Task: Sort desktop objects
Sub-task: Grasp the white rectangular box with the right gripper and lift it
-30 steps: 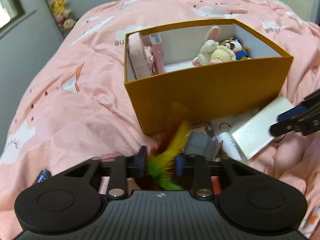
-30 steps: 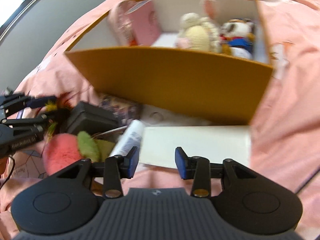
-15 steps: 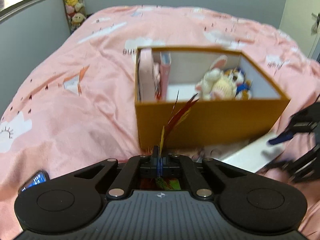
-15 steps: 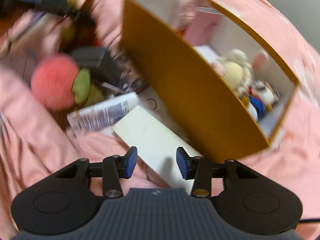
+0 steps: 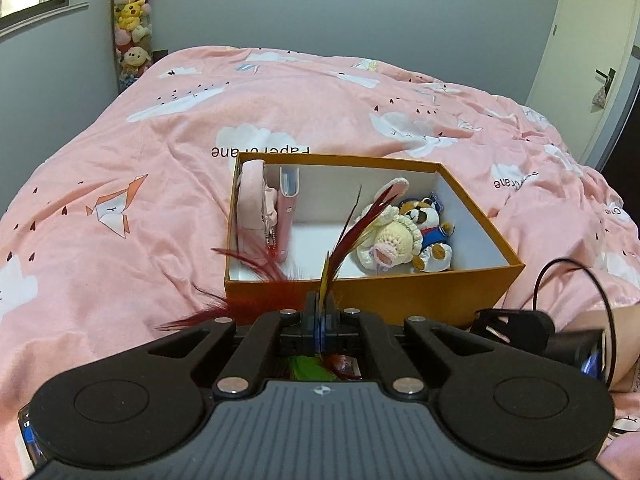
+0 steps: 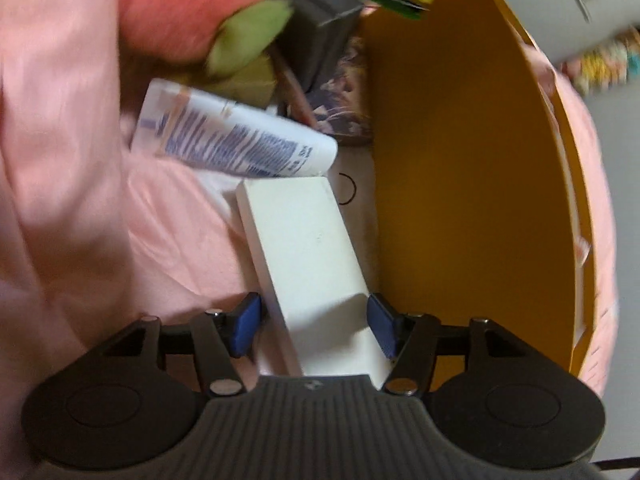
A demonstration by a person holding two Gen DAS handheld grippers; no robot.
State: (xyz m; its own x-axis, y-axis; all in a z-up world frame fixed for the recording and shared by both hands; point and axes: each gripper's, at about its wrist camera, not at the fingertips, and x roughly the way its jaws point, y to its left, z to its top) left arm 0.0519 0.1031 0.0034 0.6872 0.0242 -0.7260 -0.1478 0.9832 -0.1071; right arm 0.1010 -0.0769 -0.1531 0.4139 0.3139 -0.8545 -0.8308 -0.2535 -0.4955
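Note:
My left gripper (image 5: 320,308) is shut on a feather toy (image 5: 352,232), whose red and yellow plumes rise in front of the orange box (image 5: 400,300). The box holds a pink pouch (image 5: 250,196), a pink case (image 5: 287,216), a crochet bunny (image 5: 394,236) and a raccoon plush (image 5: 430,232). In the right wrist view my right gripper (image 6: 314,322) straddles the near end of a flat white box (image 6: 304,248); its jaws are opening and the blue pads (image 6: 244,328) stand beside the box's edges. The orange box's outer wall (image 6: 460,160) runs just right of it.
Beyond the white box lie a white tube with blue print (image 6: 236,136), a pink plush ball with green leaves (image 6: 192,4), a dark grey block (image 6: 320,20) and a printed card (image 6: 344,108). A pink duvet (image 5: 160,140) covers the bed. The right gripper's body (image 5: 516,328) and cable show low right.
My left gripper closed on the feathers and rose, so the box's inside now shows. My right gripper rolled, came down over the white box's end, and its jaws spread wider.

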